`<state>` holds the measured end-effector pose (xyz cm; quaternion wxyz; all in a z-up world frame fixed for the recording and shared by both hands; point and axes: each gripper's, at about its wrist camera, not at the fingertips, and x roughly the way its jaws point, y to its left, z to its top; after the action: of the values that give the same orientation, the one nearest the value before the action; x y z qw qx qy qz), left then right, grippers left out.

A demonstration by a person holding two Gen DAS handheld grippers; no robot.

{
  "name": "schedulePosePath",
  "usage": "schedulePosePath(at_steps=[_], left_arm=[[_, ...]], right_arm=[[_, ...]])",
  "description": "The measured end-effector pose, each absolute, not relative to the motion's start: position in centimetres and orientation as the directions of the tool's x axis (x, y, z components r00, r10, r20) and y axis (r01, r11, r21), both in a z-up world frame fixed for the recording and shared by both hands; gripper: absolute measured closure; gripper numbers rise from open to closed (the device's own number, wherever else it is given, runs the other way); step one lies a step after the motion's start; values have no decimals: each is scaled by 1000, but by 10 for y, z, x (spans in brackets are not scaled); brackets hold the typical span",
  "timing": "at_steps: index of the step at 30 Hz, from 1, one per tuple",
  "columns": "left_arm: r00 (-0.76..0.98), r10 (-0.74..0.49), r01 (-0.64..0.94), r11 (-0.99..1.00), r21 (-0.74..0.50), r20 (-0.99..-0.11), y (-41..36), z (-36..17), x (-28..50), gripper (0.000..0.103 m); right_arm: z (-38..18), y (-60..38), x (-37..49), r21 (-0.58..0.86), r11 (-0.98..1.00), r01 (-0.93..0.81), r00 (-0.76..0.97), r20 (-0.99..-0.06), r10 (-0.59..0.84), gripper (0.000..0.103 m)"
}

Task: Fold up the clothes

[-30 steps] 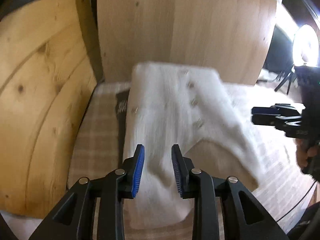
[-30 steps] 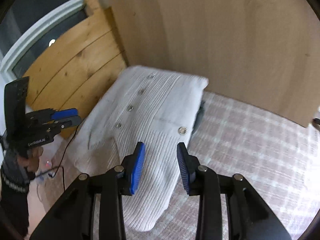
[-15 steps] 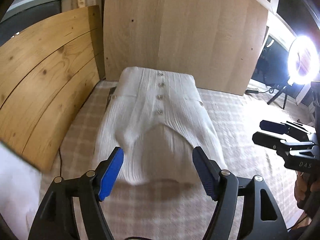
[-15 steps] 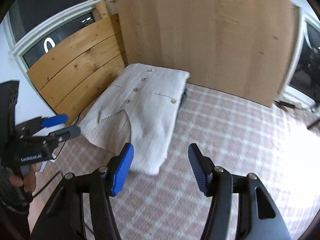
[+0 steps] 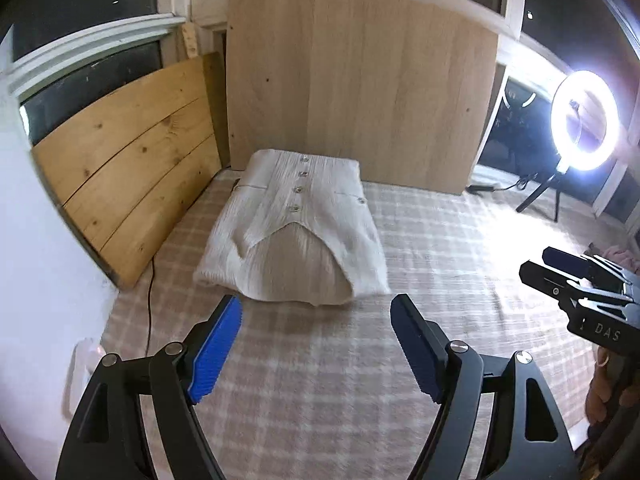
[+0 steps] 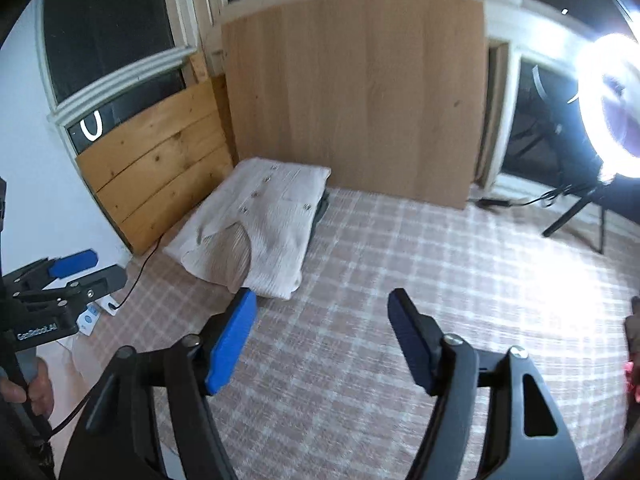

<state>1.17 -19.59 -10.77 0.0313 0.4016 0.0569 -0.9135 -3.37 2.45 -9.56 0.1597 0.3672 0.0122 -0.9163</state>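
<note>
A folded white buttoned cardigan lies on the checked bed cover, close to the wooden boards at the back left; it also shows in the right wrist view as the cardigan. My left gripper hovers well back from its near edge, jaws opening, nothing between them. My right gripper stands to the right of the cardigan's near corner, jaws also opening and empty. Each gripper appears at the edge of the other's view: right gripper, left gripper.
A pale wood panel and a pine plank board stand behind the cardigan. A lit ring light on a tripod stands at the right. A black cable runs down the bed's left side. A dark garment peeks from under the cardigan.
Both grippers let go of the cardigan, opened wide and pulled back and up from it. The cardigan now lies folded, farther away in both views.
</note>
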Motion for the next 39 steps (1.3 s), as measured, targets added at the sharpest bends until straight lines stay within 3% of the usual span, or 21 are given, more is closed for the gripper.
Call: schedulePosePath(at_steps=[19,39], left_arm=[[-683,-129,240,-969,-54,-719,-175,-74,96,26],[-667,-116,225,-973,-51,-736,-154,-75,118,25]], right_arm=[[-76,46,31,91,-935,343,-698,-642,-318,34],[-76,54,52,59,-937,344,-702,-647,-298,34]])
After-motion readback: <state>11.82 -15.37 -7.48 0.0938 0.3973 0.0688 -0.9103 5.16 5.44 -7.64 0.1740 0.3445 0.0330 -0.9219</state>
